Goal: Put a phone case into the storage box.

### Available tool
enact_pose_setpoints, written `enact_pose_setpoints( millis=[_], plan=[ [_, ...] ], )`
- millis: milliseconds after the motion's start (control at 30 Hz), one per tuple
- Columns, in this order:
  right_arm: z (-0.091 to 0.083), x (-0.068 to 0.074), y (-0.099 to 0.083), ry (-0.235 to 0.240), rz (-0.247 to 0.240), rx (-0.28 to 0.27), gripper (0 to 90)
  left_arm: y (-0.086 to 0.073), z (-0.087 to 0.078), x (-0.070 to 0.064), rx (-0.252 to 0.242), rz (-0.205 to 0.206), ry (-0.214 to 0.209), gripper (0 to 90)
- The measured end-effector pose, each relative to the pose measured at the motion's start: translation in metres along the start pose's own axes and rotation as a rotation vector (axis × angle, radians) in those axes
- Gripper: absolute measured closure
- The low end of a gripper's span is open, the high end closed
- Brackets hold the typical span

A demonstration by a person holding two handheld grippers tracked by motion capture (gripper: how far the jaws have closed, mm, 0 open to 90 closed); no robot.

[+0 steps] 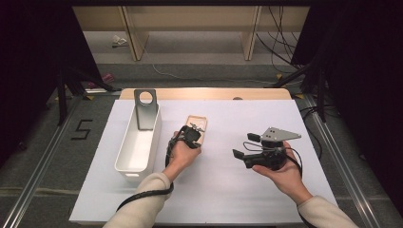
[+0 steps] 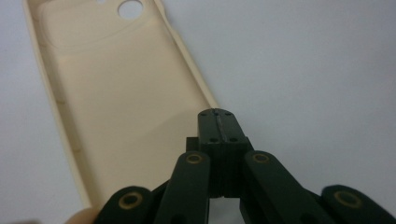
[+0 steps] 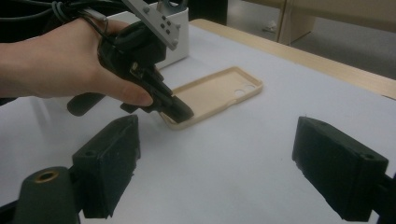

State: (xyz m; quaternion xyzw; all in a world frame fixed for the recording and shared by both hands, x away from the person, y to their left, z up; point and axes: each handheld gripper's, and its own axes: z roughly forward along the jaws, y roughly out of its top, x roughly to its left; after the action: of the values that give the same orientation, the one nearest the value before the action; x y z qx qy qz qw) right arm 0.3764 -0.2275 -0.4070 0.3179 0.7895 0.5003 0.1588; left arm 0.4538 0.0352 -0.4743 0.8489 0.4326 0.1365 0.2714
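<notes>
High view: beige phone case [image 1: 198, 124] lies open side up on the white table [image 1: 228, 190], just right of the white bin [image 1: 138, 142]. A grey bracket [image 1: 145, 107] with a round hole stands in the bin's far end.

Left hand [image 1: 183, 154] comes in low from the near edge, forearm angled toward the case, wrist bent slightly forward; left tool [image 1: 192, 135] sits over the case's near end. Left gripper view: left tool [image 2: 218, 126] has its jaws pressed together, tips meeting over the case's [image 2: 121, 107] near right rim; whether the rim is pinched between them cannot be told. Right gripper view: the same tool tips [image 3: 180, 111] rest at the near end of the case [image 3: 215, 93].

Right hand [image 1: 280, 171] well right of the case, palm up, cradling the right tool [image 1: 243, 146] above the table, jaws pointing left toward the case. Right gripper view: right tool [image 3: 215, 154] jaws stand wide apart, nothing between them, case beyond.
</notes>
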Motion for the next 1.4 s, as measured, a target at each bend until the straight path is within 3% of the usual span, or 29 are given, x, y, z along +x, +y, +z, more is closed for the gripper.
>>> enact_pose_setpoints(
  millis=[767, 1300, 1400],
  plan=[
    [0.0, 0.0, 0.0, 0.0, 0.0, 0.0, 16.1, 0.011, 0.009, -0.012, -0.013, -0.008, -0.008, 89.8],
    [-0.001, 0.0, 0.0, -0.002, 0.002, -0.004, 16.1, 0.011, 0.01, -0.012, -0.03, -0.005, -0.016, 89.6],
    [-0.001, -0.001, 0.0, -0.001, 0.003, -0.006, 16.1, 0.009, 0.007, -0.011, -0.048, -0.007, -0.023, 85.3]
  ],
)
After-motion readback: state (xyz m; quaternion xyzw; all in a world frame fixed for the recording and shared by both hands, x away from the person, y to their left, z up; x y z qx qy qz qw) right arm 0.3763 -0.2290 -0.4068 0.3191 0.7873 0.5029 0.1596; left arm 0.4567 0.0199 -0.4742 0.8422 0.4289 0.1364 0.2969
